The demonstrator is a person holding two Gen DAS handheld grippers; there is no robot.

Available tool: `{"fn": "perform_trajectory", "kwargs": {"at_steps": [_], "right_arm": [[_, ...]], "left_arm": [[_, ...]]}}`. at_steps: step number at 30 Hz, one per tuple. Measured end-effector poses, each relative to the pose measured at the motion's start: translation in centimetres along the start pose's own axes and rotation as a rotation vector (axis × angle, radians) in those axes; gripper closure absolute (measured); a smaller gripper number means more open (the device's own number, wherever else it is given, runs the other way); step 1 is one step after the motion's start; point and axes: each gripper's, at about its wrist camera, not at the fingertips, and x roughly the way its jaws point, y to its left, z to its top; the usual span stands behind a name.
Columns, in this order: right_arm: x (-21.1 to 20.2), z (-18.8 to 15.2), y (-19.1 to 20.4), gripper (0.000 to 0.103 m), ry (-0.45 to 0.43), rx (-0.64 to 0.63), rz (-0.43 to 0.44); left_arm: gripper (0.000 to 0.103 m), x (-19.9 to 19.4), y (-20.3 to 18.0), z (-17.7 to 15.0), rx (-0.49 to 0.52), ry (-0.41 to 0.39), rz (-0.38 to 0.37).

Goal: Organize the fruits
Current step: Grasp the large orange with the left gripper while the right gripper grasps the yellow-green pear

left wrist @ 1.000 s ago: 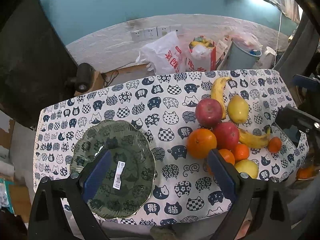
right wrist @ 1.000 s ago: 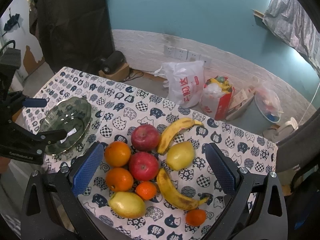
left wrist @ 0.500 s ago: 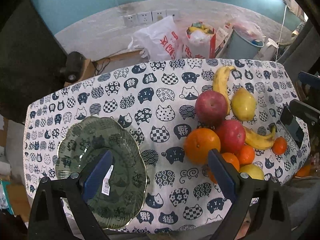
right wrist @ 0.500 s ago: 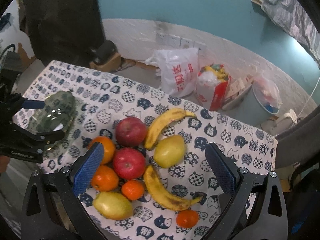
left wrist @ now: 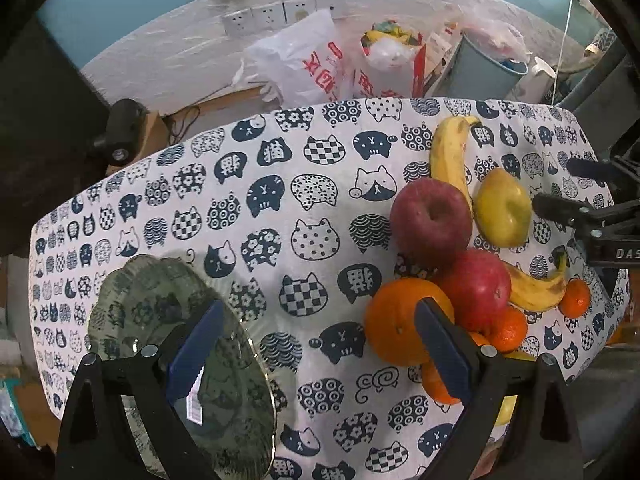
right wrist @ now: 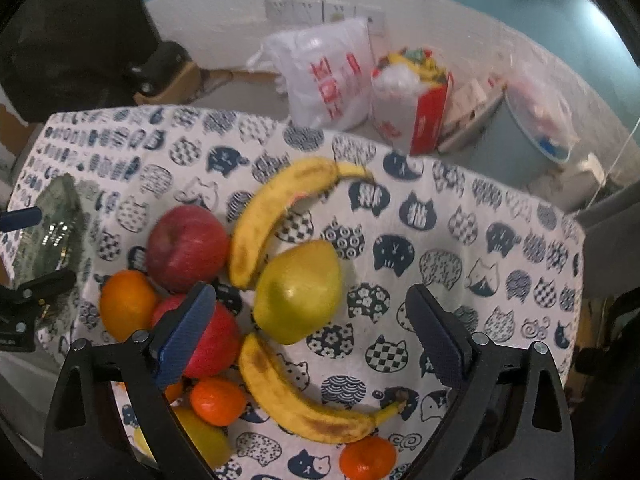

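On the cat-print tablecloth (left wrist: pixel 320 208) a green glass plate (left wrist: pixel 140 308) sits at the left. My left gripper (left wrist: pixel 318 344) hangs open over bare cloth between the plate and the fruit pile. The pile holds two red apples (left wrist: pixel 430 220), an orange (left wrist: pixel 396 320), two bananas (left wrist: pixel 450 156), a yellow pear (left wrist: pixel 502 208) and small tangerines (left wrist: pixel 574 298). My right gripper (right wrist: pixel 312 332) hovers above the pile. Its jaws are closing slightly, with the pear (right wrist: pixel 298 292) lying between them in view and untouched by the pads. A lower banana (right wrist: pixel 304 404) curves just under it.
Beyond the table's far edge stand a white plastic bag (left wrist: pixel 308 64), a red carton (right wrist: pixel 420 120) and a grey bucket (left wrist: pixel 480 68), below wall sockets (left wrist: pixel 276 14). A dark device (left wrist: pixel 120 132) sits on a box at the back left.
Both grippers have sunk toward the table, so plate and fruit look larger. The right gripper moved in over the pear and bananas, and its jaws narrowed a little.
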Motion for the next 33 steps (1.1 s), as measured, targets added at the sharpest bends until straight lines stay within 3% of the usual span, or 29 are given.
{"fn": "perform_trajectory", "kwargs": {"at_steps": [14,23,27,33], "right_arm": [[5.4,0.3,-0.5,0.008,0.123,0.035,0.027],[7.7,0.1,-0.3,0.021,0.17,0.03,0.037],[8.3,0.3,-0.1,0.032,0.178,0.02,0.05],[8.0,0.4,0.3,0.034,0.155,-0.003,0.033]], "left_arm": [[0.006,3.4,-0.5,0.8,0.003,0.076,-0.068],[0.006,3.3,-0.9,0.3,0.008,0.089,-0.123],[0.006,2.9,-1.4,-0.1,0.026,0.087,-0.16],[0.006,3.5,-2.5,-0.7,0.069,0.116,-0.176]]}}
